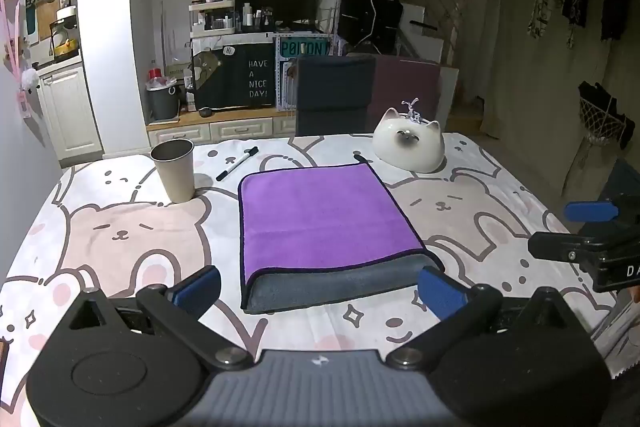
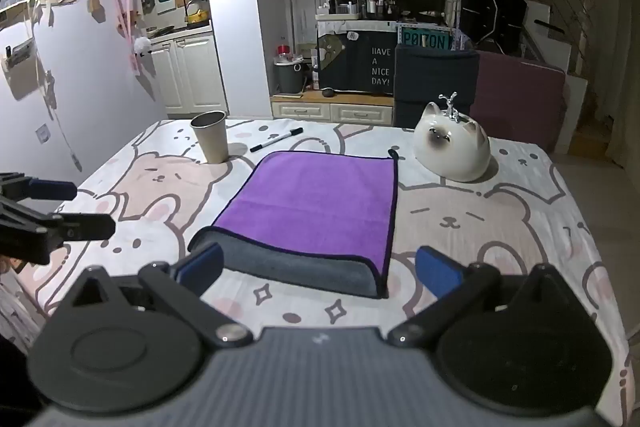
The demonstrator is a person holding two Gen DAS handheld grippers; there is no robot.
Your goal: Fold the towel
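Note:
A purple towel (image 1: pixel 324 219) with a grey underside lies folded flat on the bear-print tablecloth (image 1: pixel 132 227); its grey near edge shows below the purple layer. It also shows in the right wrist view (image 2: pixel 316 203). My left gripper (image 1: pixel 320 287) is open and empty, just short of the towel's near edge. My right gripper (image 2: pixel 320 271) is open and empty, at the towel's near edge. Each gripper appears at the side of the other's view: the right one (image 1: pixel 592 227), the left one (image 2: pixel 44 207).
A metal cup (image 1: pixel 175 169) and a black marker (image 1: pixel 237 163) lie beyond the towel to the left. A white cat-shaped ceramic (image 1: pixel 409 146) sits at the back right. A dark chair (image 1: pixel 334 99) stands behind the table.

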